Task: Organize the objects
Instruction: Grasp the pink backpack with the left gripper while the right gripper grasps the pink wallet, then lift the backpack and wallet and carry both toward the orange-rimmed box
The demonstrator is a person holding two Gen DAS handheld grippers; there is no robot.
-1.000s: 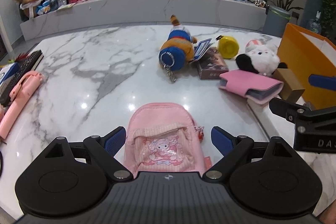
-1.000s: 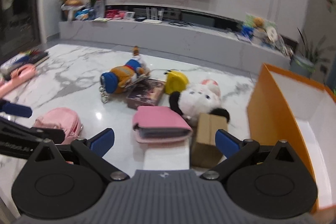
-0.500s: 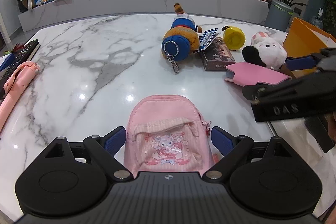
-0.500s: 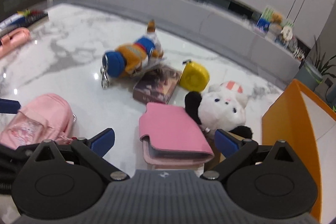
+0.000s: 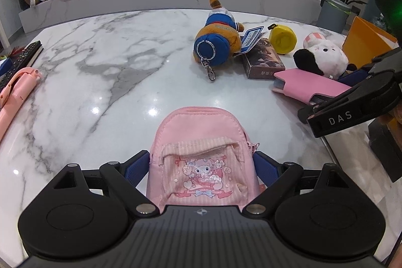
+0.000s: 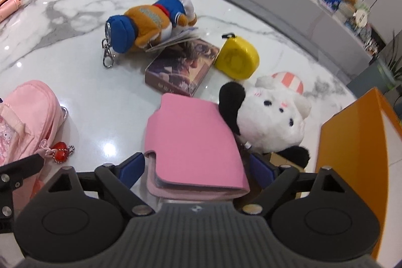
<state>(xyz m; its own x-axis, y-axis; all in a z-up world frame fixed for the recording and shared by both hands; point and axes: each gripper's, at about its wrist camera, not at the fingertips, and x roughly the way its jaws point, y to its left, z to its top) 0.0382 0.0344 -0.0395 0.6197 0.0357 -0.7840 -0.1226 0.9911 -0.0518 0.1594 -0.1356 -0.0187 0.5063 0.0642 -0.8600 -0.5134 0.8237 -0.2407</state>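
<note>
- The left gripper (image 5: 202, 165) tilts steeply down at the marble table (image 5: 105, 82), its blue pads either side of the pink mini backpack (image 5: 203, 155); they sit against the bag's sides, though whether they actually press on it cannot be told.
- The right gripper (image 6: 196, 167) also angles steeply down, and its jaws are closing with the pink wallet (image 6: 193, 140) between them; a narrow gap shows at each pad, so nothing is clamped yet.
- Taking the pink wallet as landmark: the white plush (image 6: 273, 117) touches its right edge, with one black ear lying over it.
- The dark card box (image 6: 181, 67) lies just beyond the wallet's far end, and the yellow round case (image 6: 237, 59) is just right of that box.
- The orange-and-blue plush keychain (image 6: 150, 24) lies farther beyond the wallet, resting on the box's far corner.
- The orange bin (image 6: 351, 132) stands right of the wallet, past the white plush.
- The pink mini backpack lies left of the wallet, apart from it.
</note>
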